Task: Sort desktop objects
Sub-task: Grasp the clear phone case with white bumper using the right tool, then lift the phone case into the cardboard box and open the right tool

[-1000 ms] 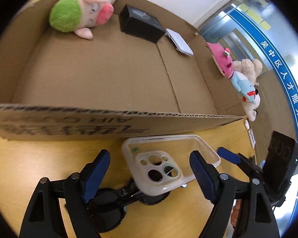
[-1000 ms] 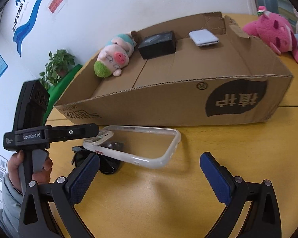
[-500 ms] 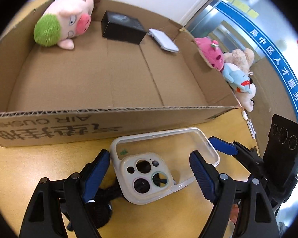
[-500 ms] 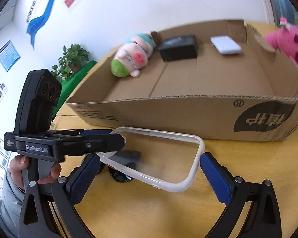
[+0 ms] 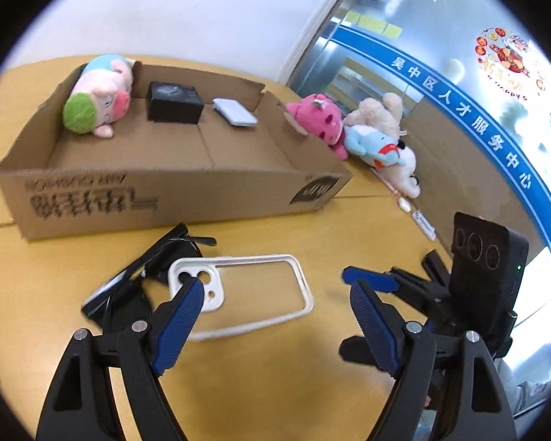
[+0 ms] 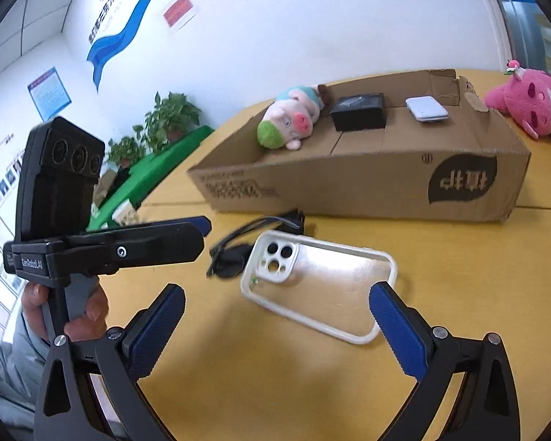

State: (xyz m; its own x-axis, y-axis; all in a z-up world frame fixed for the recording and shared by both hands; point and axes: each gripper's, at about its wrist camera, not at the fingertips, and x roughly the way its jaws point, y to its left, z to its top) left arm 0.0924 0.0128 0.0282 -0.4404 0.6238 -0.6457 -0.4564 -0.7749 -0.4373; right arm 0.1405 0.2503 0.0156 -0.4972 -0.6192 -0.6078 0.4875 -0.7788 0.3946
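Observation:
A clear phone case (image 5: 246,279) with a white rim lies on the wooden table, its camera end resting on black sunglasses (image 5: 154,268). My left gripper (image 5: 275,290) hovers open just short of the case, nothing between its pads. In the right wrist view, my right gripper (image 6: 277,294) is open too, above the near side of the case (image 6: 323,286), and the sunglasses (image 6: 235,253) lie behind it. The left gripper's finger (image 6: 198,226) reaches in from the left. The cardboard box (image 5: 158,191) holds a pig plush (image 5: 99,103), a black box (image 5: 174,103) and a white power bank (image 5: 235,112).
Pink (image 5: 319,117) and blue-white (image 5: 378,147) plush toys lie on the table to the right of the box. The right gripper's camera housing (image 5: 488,257) stands close on the right. A person's hand (image 6: 88,305) grips the left tool. Potted plants (image 6: 169,117) stand beyond the table edge.
Both grippers have pulled back from the box and risen. The case, earlier between the left fingers, now lies ahead of them, and more of the table and box shows.

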